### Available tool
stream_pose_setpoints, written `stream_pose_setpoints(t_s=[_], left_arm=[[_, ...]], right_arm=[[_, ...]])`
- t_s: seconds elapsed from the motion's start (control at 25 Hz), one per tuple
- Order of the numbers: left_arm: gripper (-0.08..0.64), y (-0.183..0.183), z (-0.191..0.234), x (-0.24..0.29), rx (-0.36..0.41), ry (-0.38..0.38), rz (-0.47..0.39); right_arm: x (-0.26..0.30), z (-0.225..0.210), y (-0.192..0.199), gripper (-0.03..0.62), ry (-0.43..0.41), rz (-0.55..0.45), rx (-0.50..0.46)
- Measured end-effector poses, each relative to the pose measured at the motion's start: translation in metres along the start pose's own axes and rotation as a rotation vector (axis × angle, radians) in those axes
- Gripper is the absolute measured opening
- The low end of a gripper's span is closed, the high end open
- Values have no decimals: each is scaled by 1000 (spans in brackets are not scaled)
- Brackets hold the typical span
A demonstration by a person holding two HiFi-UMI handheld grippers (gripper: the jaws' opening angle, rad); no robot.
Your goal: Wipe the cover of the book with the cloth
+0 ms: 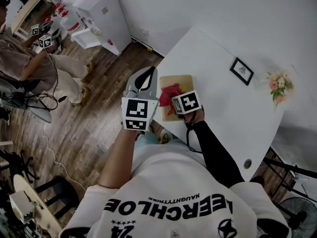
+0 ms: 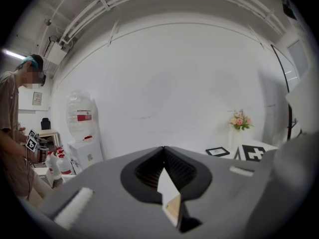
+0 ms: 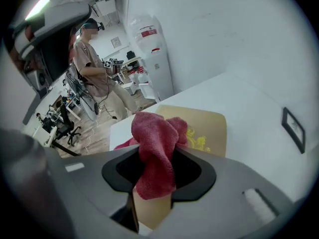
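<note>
Book [image 1: 177, 79], tan-covered, lies at the near edge of a white table [image 1: 223, 118]. Right gripper [image 3: 154, 158] pinches a red cloth [image 3: 155, 133] over it; left gripper [image 2: 163, 151] hangs beside, jaws pressed together, empty. With nothing pinning it, the book may slide off the edge under a hard wipe

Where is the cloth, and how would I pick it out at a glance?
Find the white table, then the tan book lying at its left edge. The cloth is bunched over that book, pinched in the right gripper. It is the only red, fuzzy, crumpled thing there; the black picture frame and the flowers stand farther off.
</note>
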State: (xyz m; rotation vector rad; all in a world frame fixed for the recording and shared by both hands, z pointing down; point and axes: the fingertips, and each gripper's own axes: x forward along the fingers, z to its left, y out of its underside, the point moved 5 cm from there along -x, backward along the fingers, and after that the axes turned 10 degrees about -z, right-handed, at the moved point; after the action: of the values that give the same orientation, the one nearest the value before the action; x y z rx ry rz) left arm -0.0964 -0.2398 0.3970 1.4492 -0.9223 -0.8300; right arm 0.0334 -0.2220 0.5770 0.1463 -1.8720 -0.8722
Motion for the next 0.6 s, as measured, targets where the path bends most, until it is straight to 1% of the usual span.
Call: stream_pose_setpoints(t_s=[0.08, 0.2, 0.4, 0.52, 0.6], left_arm=[[55, -1, -3, 3, -4, 12, -6], [55, -1, -10, 8, -7, 33, -10], [55, -1, -22, 12, -3, 57, -11], [55, -1, -24, 12, -1, 59, -9], [55, 0, -24, 11, -2, 57, -6]], right_arm=[[-7, -14, 4, 147, 38, -1, 10], [-18, -38, 11, 147, 81, -9, 64], [-34, -72, 24, 149, 153, -16, 120], [-37, -81, 29, 149, 160, -29, 177], [-38, -80, 27, 149, 165, -33, 167]])
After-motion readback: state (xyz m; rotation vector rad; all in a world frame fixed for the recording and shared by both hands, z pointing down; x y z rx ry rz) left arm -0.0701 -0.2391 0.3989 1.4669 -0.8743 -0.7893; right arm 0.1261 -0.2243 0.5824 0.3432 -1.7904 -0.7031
